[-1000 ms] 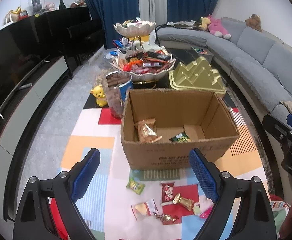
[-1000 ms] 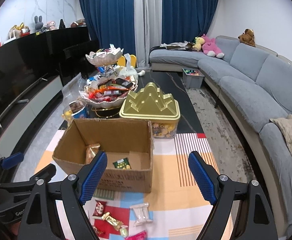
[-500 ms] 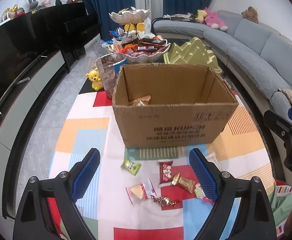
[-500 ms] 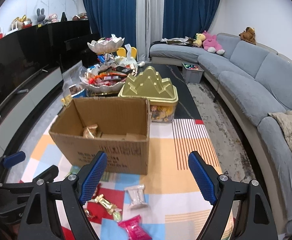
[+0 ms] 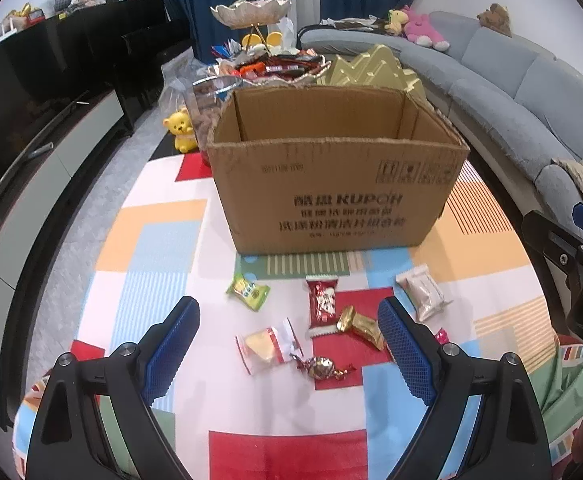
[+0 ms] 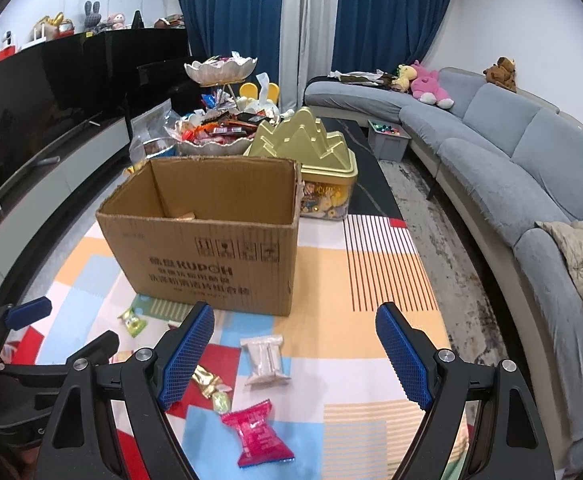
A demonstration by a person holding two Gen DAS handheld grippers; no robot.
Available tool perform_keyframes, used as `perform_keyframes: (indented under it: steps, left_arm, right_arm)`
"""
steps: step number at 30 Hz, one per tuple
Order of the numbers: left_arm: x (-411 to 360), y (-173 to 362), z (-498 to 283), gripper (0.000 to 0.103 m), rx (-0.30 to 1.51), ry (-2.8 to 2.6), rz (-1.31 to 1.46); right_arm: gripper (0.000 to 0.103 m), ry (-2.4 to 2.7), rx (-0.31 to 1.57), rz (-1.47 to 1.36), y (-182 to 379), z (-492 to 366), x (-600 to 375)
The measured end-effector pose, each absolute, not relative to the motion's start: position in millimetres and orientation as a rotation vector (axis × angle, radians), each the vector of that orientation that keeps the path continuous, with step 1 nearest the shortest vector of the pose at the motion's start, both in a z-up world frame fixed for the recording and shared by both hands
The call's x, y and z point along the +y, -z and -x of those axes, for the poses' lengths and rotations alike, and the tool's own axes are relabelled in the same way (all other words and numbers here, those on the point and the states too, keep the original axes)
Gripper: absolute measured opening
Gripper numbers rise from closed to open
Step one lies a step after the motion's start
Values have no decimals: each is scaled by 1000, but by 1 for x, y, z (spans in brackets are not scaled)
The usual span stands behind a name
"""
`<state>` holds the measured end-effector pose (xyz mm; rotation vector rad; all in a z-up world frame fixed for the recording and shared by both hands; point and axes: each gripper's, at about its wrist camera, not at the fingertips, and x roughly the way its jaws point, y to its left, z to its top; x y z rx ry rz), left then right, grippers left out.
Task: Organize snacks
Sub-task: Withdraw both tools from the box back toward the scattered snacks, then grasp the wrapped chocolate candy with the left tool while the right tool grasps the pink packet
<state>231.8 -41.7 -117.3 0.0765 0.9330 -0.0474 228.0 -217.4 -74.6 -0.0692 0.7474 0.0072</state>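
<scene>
Both grippers have sunk toward the table since a second ago, so the cardboard box (image 5: pixel 331 184) now fills the upper middle of each view and its inside is mostly hidden behind the near wall. Seen from the left wrist, the left gripper (image 5: pixel 289 344) hangs with its blue fingers (image 5: pixel 171 346) wide apart and nothing between the pads; the loose snacks lie in the gap ahead of them: a green packet (image 5: pixel 248 291), a red packet (image 5: pixel 322 307), a gold-wrapped candy (image 5: pixel 361 326), a clear packet with a yellow biscuit (image 5: pixel 269 344) and a twisted foil candy (image 5: pixel 323 367). A pale packet (image 5: pixel 422 291) lies to the right, just beyond the right finger. From the right wrist, the right gripper (image 6: pixel 295 354) is likewise spread and empty, tilted downward, with the pale packet (image 6: pixel 266 359) between its fingers and a pink packet (image 6: pixel 258 434) lower in the frame. All of it rests on a patchwork cloth (image 5: pixel 163 240) of red, blue and orange. Behind the box stand a gold tin (image 6: pixel 311 148) and tiered bowls of sweets (image 6: pixel 211 140); a grey sofa (image 6: pixel 511 152) curves along the right.
</scene>
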Motion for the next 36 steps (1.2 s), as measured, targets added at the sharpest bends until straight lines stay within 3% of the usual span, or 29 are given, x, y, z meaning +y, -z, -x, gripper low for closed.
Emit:
perform_keyframes:
  steps: [36]
  left_arm:
    - [-63, 192, -199, 89, 882, 132, -157]
  right_arm:
    - [84, -64, 805, 128, 159, -189, -223]
